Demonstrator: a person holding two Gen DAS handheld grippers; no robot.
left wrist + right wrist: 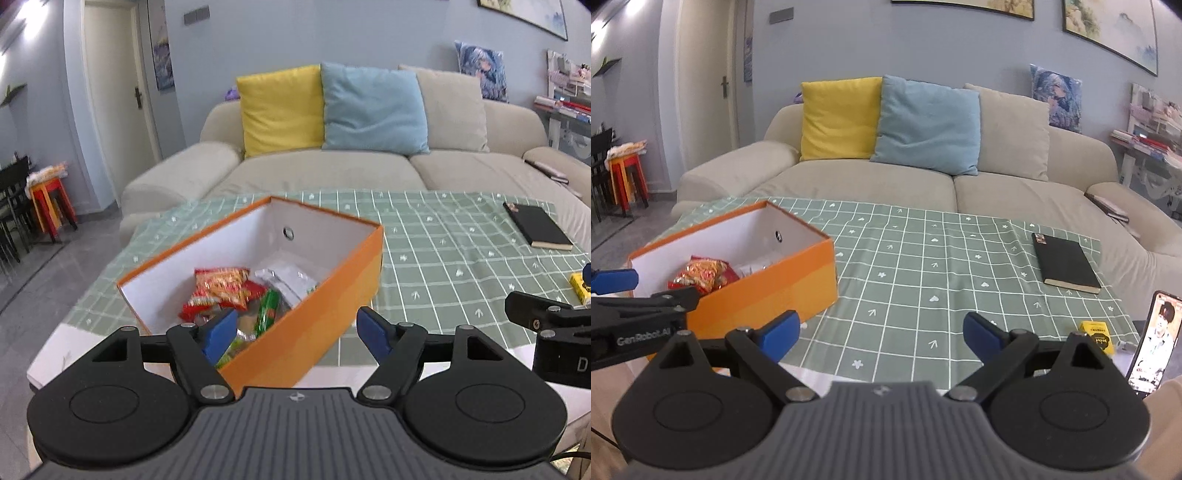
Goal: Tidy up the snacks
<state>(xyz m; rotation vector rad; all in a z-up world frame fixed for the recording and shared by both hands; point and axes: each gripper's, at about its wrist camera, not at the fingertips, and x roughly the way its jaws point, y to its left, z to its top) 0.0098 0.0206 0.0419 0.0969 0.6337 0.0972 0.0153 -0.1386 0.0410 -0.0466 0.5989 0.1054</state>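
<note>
Both tongs are tilted down toward the table, which has a green checked cloth over it. The left tongs have their jaws spread wide with nothing held; one blue pad sits over the near end of the orange box, the other hangs outside the box's long wall, so the near corner of the box sits in the gap. Can't tell if either pad touches the cardboard.

The right tongs are wide open too and hold nothing, hovering over bare cloth just right of the box, near the front edge of the table.

The snacks are already inside the box, piled toward its near end: red and yellow packets, a green one, something white behind. The far end of the box is bare white floor with a round hole in the end wall.

For room: the middle of the cloth between the box and the black notebook is open. The notebook lies toward the far right corner, well apart from the box. A small yellow pack sits at the right front edge, just beside a phone standing upright with its screen lit. The box is angled, with its near corner close to the front edge. Behind the table is a beige sofa.
</note>
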